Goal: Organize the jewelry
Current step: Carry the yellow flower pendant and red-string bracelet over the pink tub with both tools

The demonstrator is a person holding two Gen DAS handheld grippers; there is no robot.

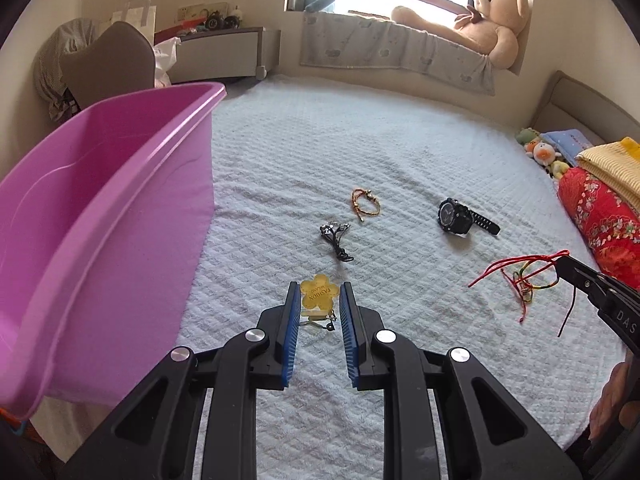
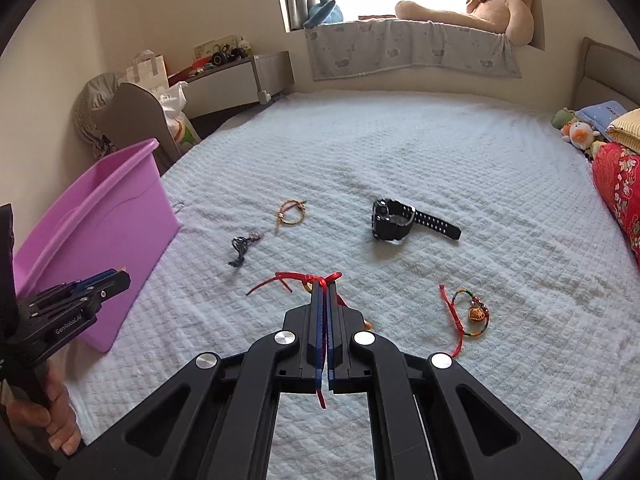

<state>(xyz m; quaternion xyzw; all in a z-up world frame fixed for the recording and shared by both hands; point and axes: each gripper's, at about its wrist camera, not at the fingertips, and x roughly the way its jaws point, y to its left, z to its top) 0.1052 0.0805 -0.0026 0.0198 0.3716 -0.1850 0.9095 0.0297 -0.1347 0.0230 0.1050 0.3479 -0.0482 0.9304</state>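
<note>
In the left wrist view my left gripper point(image 1: 320, 292) is shut on a yellow flower-shaped jewelry card point(image 1: 319, 294), lifted off the white bedspread point(image 1: 400, 140). The card's small metal pieces hang below the pads. My right gripper point(image 2: 325, 280) is shut on a red string bracelet point(image 2: 280, 280), whose ends trail left and down; its tip point(image 1: 562, 262) shows at the right edge of the left wrist view. On the bed lie a multicoloured bracelet with a red cord point(image 2: 472, 312), a black watch point(image 2: 390, 220), an orange braided bracelet point(image 2: 292, 214) and a black cord piece point(image 2: 242, 248). A pink plastic bin point(image 1: 100, 220) stands at the left.
A red floral quilt point(image 1: 600, 220) and small plush toys point(image 1: 540, 152) sit at the bed's right side. A big teddy bear point(image 1: 488, 20) lies on the window sill. A chair point(image 2: 132, 116) and a low shelf stand beyond the bed's left edge. A hand point(image 2: 52, 412) grips the left tool's handle.
</note>
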